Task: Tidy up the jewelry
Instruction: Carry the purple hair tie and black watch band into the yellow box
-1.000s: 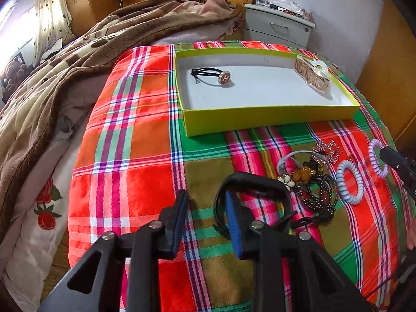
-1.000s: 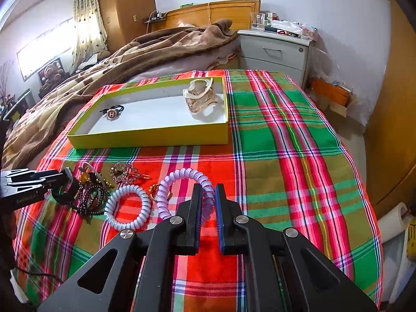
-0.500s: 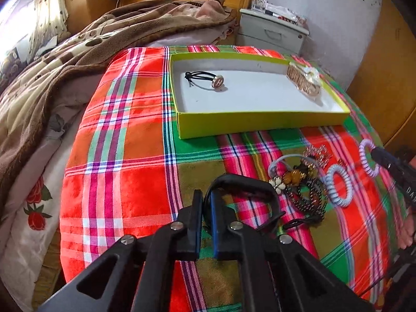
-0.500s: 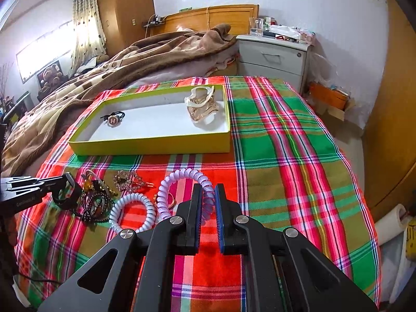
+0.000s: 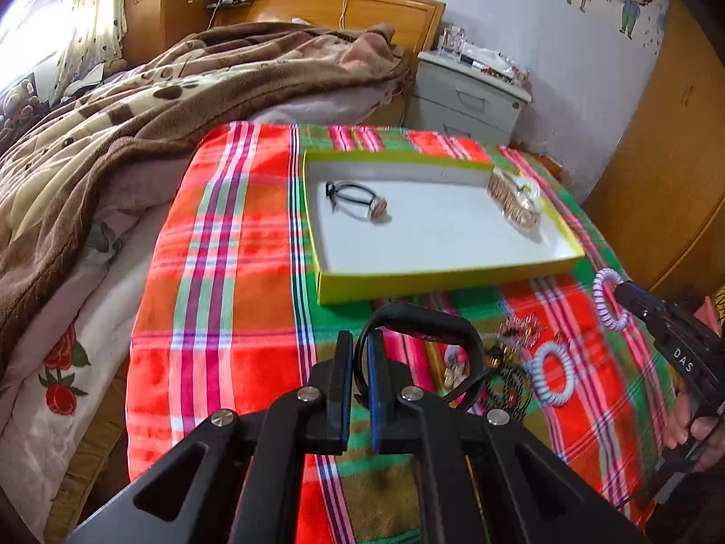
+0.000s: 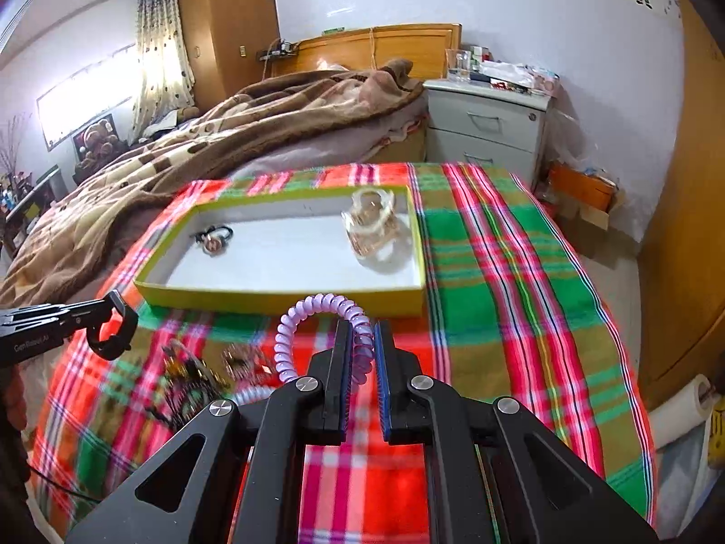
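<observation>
Bed (image 5: 136, 104): far and left, under a brown blanket.
Worktop (image 6: 489, 272): covered with a bright plaid cloth; carries the box and the loose pieces.
Box (image 5: 444, 279): shallow, yellow-walled, white inside, at the far middle of the worktop. It holds a black hair tie with a charm (image 5: 358, 199) at its left and a clear claw clip (image 5: 514, 201) at its far right.
Left gripper (image 5: 358, 376): pressed together on a black band (image 5: 421, 322), held above the cloth just near of the box.
Right gripper (image 6: 360, 358): pinching a purple coil hair tie (image 6: 312, 313), lifted off the cloth, near the box's front wall.
Loose pile (image 5: 512, 362): beads, a brooch and a pale coil tie (image 5: 553, 374), lying on the cloth near and right of the box.
Handling, black band: looks light and fairly stiff; a pinch on one end seems enough.
Handling, purple coil: light, springy, probably stretches and swings; best gripped across the coil, as now.
Handling, pile: tangled, likely to drag neighbours along; take one piece by an outer edge.
</observation>
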